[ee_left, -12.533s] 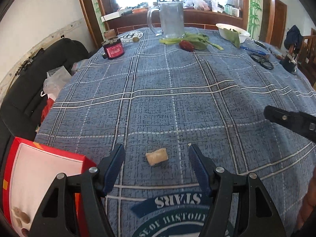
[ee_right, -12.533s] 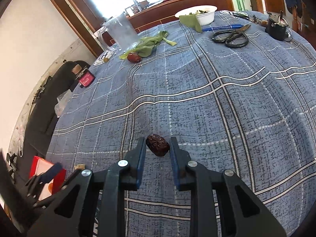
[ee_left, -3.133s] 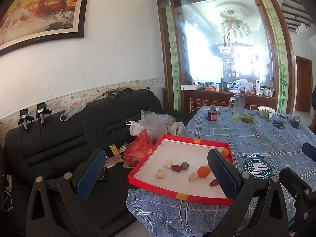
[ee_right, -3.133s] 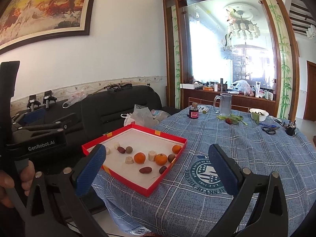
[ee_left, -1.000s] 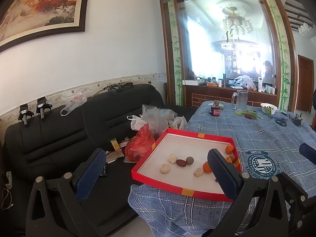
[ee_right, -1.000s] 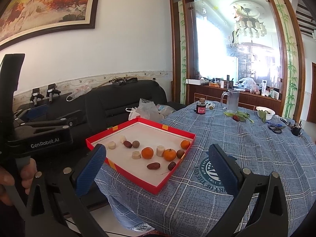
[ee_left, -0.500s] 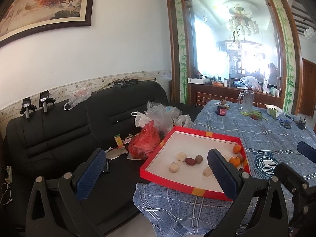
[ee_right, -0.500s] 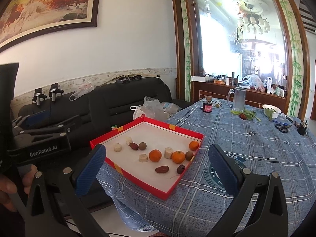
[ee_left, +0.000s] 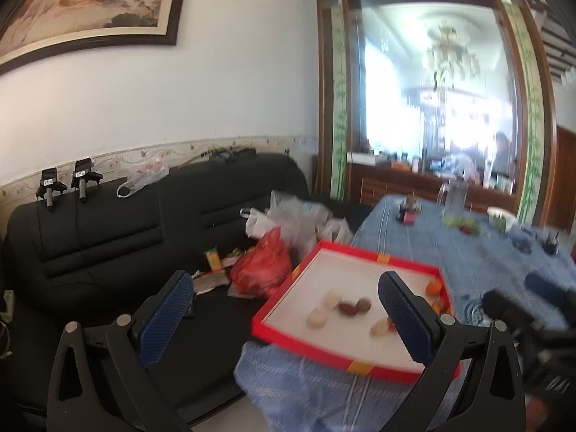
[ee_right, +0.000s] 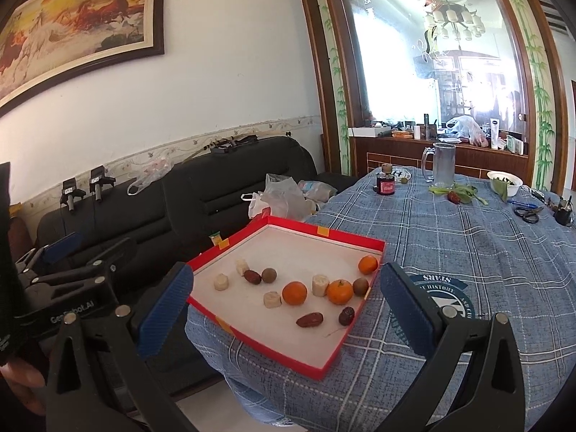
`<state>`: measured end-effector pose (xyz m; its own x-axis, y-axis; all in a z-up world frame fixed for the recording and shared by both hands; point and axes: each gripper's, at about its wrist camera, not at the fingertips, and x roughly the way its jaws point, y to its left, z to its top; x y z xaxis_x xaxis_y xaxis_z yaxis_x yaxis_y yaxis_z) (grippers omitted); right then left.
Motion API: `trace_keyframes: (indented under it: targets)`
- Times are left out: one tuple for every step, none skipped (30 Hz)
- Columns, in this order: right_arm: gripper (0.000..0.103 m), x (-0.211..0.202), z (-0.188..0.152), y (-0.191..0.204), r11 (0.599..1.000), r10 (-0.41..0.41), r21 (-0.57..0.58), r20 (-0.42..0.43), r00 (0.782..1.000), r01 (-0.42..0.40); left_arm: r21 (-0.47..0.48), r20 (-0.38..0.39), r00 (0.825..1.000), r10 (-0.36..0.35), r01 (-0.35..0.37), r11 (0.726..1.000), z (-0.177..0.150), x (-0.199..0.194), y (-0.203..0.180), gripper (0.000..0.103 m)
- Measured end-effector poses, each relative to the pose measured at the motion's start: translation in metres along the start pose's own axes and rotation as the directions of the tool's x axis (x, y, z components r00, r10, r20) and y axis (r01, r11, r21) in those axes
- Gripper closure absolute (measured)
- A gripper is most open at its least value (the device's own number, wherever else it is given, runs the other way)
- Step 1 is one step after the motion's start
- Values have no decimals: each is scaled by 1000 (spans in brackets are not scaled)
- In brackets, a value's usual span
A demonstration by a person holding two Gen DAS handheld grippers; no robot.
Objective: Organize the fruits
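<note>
Fruits (ee_right: 294,292) lie loose in the red tray (ee_right: 329,360), which overhangs the table's corner; a careless nudge could tip it floorward, I judge. Both grippers, left (ee_left: 284,315) and right (ee_right: 284,311), are spread wide and empty, held back from the tray. Blue plaid cloth (ee_right: 486,252) covers the table; a black sofa (ee_right: 216,194) stands beside. The left view is blurred, so detail there is unsure.

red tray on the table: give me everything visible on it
The red tray is a shallow square box lid, apparently cardboard, red outside, white inside, orange tape tabs on its walls. It lies flat on the blue plaid tablecloth at the corner nearest the black sofa, one corner overhanging the edge. Oranges, dark dates, brown round fruits and pale chunks lie loose inside. Neither gripper touches it.
</note>
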<state>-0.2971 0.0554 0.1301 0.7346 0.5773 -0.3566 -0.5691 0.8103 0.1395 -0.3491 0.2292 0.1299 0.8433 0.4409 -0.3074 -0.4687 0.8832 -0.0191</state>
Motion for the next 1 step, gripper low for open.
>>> trace_keyframes:
  targets:
    - [0, 5, 0, -1, 1000, 0, 7, -6, 1000, 0, 8, -7, 1000, -11, 11, 1000, 0, 4, -6, 0]
